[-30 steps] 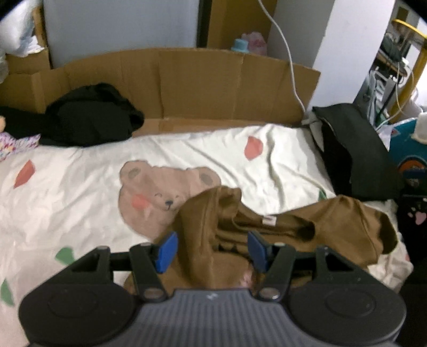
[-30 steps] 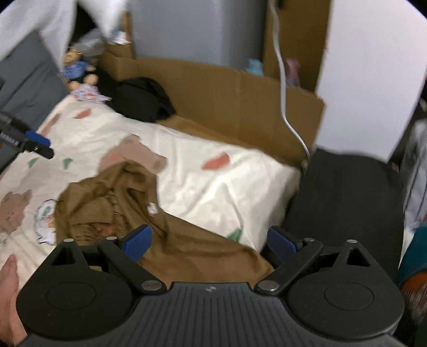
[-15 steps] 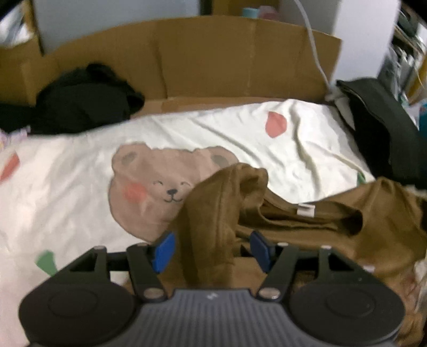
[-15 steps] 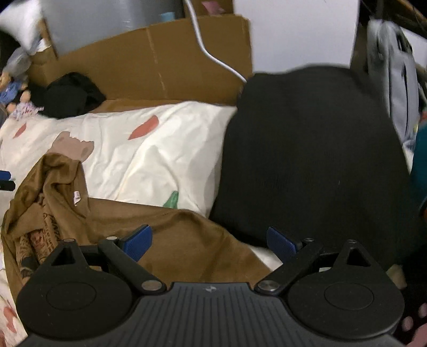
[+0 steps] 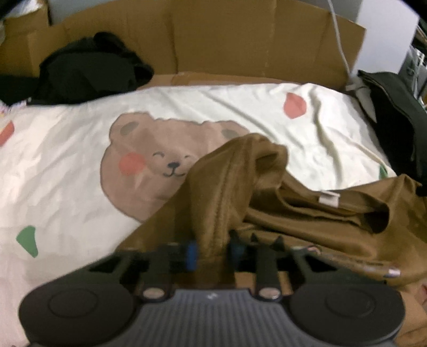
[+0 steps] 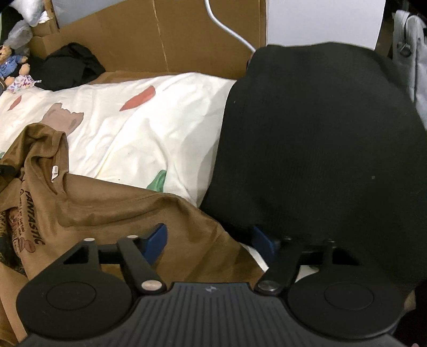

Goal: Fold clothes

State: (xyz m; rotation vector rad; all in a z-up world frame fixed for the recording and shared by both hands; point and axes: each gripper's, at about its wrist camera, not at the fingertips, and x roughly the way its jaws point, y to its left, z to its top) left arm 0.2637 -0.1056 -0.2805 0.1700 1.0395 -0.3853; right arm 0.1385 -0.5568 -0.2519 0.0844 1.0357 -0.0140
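A brown T-shirt with printed lettering lies crumpled on a cream bedsheet with a bear print. My left gripper is shut on a bunched fold of the brown T-shirt and holds it raised. In the right wrist view the same shirt spreads to the left. My right gripper is open, its jaws astride the shirt's right edge, beside a black garment.
A cardboard wall runs along the far side of the bed. A black clothes pile lies at the back left. Small dolls sit at the far left. A white cable hangs over the cardboard.
My left gripper has closed from open onto a fold of the brown shirt. My right gripper has swung right and dropped to the shirt's edge by the black garment.
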